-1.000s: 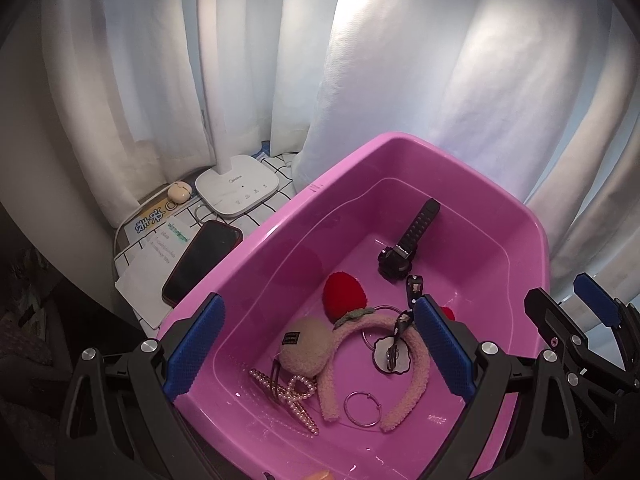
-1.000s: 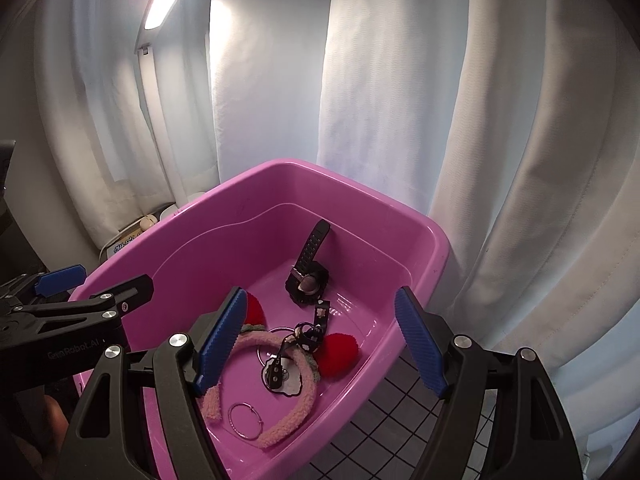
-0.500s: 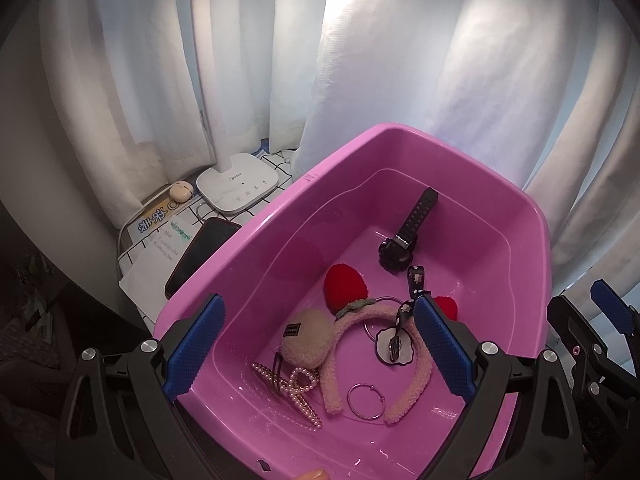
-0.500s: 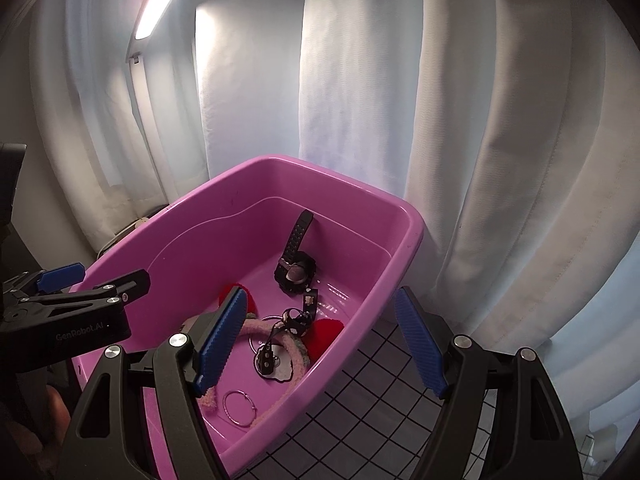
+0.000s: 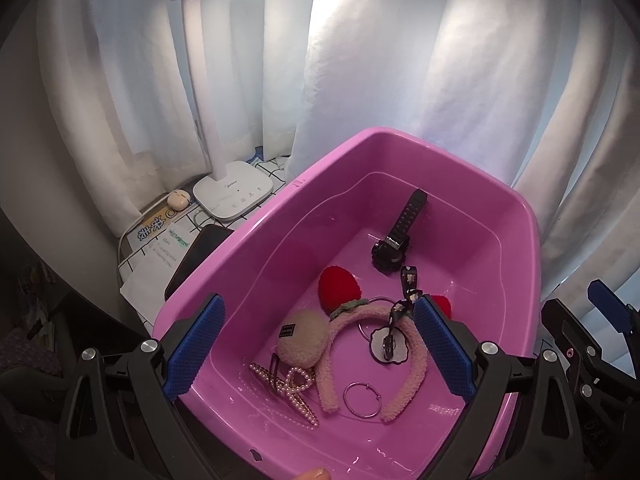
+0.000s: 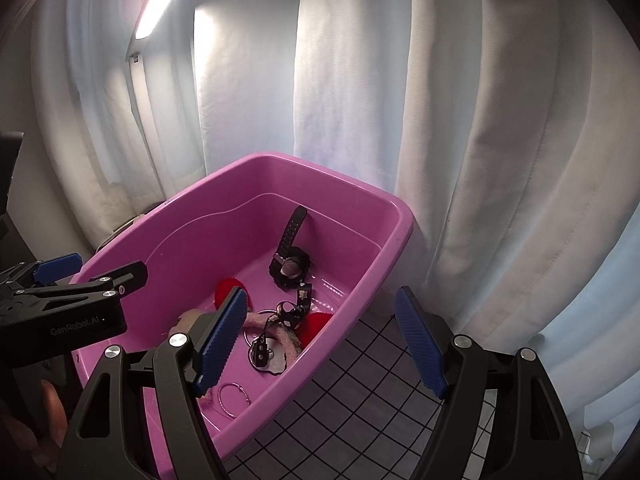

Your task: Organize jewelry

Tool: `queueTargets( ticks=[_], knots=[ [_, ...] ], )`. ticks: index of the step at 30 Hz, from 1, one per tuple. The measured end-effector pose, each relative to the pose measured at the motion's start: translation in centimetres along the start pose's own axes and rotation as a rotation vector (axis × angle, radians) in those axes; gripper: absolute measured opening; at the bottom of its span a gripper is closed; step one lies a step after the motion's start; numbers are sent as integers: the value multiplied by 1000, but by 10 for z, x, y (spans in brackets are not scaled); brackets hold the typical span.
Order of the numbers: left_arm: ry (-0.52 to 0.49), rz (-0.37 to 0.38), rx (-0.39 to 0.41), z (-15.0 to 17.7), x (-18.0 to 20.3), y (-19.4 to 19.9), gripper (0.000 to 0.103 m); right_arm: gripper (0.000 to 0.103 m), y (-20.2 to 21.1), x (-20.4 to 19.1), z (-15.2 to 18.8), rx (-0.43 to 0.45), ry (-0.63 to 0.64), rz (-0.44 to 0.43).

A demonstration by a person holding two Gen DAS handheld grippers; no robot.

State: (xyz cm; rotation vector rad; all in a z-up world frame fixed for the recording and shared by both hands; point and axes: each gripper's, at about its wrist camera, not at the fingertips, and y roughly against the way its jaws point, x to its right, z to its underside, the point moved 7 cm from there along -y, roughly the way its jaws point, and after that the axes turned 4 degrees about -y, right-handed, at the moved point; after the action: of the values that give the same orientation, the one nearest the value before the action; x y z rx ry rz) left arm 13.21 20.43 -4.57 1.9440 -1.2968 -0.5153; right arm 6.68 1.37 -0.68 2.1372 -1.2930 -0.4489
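Pink tub (image 5: pixel 532 236) holds watch (image 5: pixel 390 250), headband (image 5: pixel 404 380); both claws (image 5: pixel 316 346) (image 6: pixel 320 342) hover above, spread, empty.

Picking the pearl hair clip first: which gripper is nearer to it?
Left. The left gripper hangs over the pink tub with the pearl hair clip just below its jaws. The right gripper straddles the tub's opposite rim.

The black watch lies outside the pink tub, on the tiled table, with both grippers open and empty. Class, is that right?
Not quite. The black watch lies inside the pink tub, near its far wall, as the left wrist view shows. Both the left gripper and right gripper are open and empty.
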Motion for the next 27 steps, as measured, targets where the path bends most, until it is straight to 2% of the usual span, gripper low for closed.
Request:
queueTargets(
  ticks=[27],
  knots=[
    [-13, 3, -3, -1, 7, 0, 94, 73, 0, 4, 2, -4, -9, 9]
  ],
)
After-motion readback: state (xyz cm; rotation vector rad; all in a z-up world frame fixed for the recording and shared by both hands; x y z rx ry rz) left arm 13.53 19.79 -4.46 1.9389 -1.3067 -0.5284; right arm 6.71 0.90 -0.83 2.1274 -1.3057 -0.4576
